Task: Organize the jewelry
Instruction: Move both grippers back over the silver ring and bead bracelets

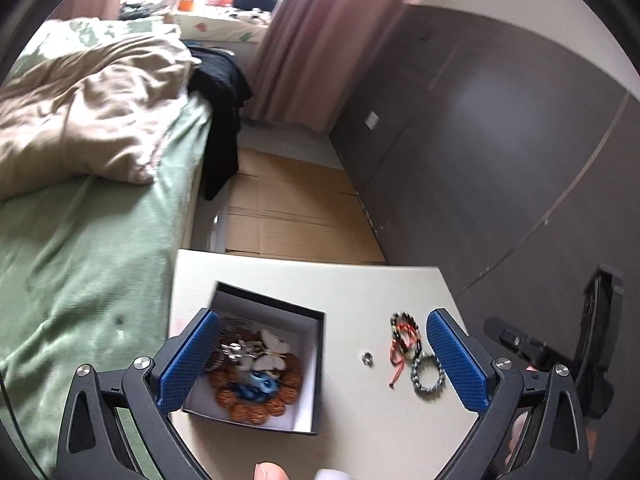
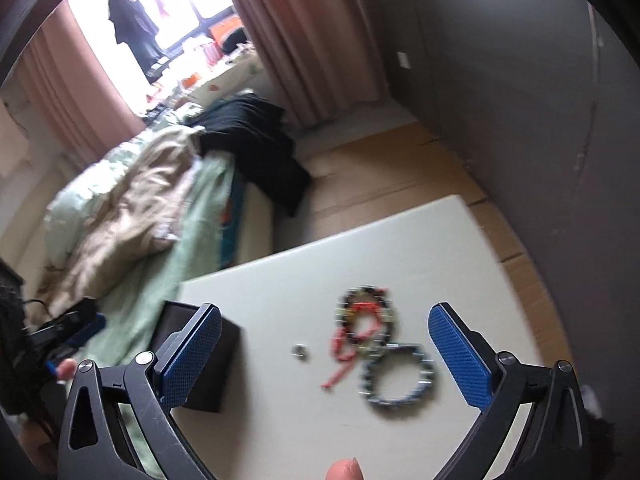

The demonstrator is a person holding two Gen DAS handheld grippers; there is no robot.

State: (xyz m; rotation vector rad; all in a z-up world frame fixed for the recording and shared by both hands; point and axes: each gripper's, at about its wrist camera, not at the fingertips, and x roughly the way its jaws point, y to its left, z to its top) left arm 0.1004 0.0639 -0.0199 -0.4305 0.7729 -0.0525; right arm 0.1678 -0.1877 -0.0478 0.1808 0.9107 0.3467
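While blur smears bracelets (image 2: 384,344), claw (image 1: 324,364) hiding box (image 1: 308,320) corner.

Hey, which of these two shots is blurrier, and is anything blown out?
Right wrist view is blurrier: the bracelets smear with motion, and the window is blown out. Left wrist view is sharper, the box and its contents readable, though its far window also glares.

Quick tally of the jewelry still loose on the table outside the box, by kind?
Bead bracelets: 2, a dark one with red cord and a grey-blue one
Small rings: 1, a silver ring
Total: 3 loose on the table
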